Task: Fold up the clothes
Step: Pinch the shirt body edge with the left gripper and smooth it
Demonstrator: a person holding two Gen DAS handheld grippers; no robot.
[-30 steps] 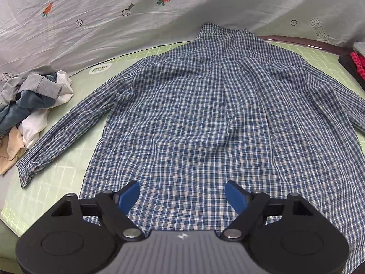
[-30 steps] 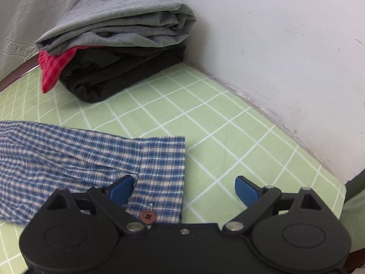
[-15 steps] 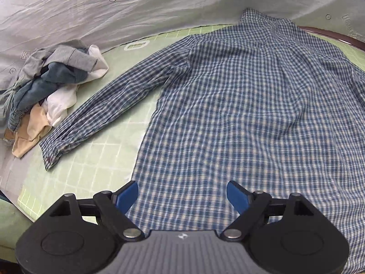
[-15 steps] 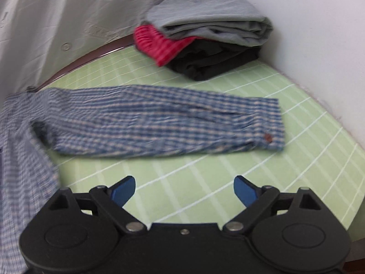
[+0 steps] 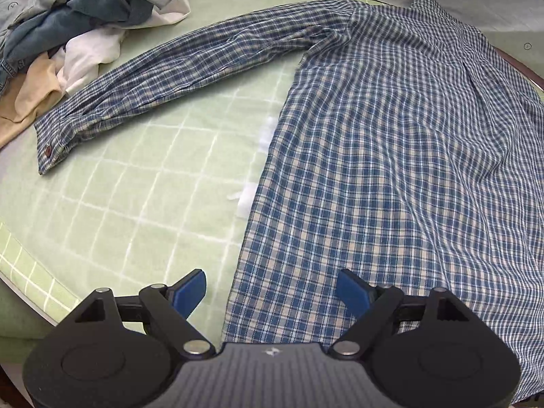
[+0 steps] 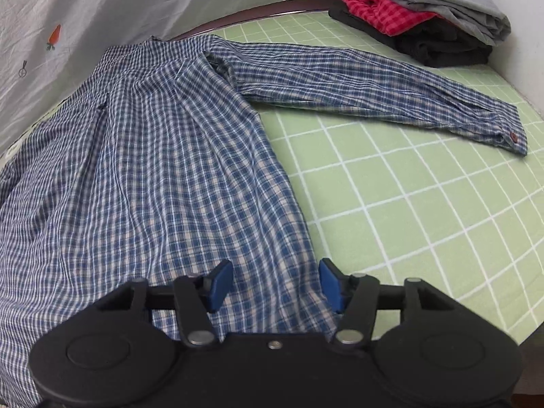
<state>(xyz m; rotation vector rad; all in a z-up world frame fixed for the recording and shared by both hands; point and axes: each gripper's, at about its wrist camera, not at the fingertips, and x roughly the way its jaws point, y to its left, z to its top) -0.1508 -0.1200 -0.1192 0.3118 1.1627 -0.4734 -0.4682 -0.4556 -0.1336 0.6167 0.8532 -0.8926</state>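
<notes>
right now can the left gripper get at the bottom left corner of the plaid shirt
Probably yes: the left gripper is open right above the plaid shirt, whose side edge runs between its fingers, with only bare green mat beside it.

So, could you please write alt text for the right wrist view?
A blue plaid shirt lies flat on a green grid mat, one sleeve stretched toward folded clothes. The right gripper hangs over the shirt's hem, jaws closing around fabric.

Looks like you're in a bedroom at home: green grid sheet (image 6: 425,204) on a bed, a cartoon carrot-print cloth (image 6: 68,27) hung behind, plain white wall (image 6: 530,34), a folded stack (image 6: 431,17) in one corner and a laundry heap (image 5: 78,27) opposite.
</notes>
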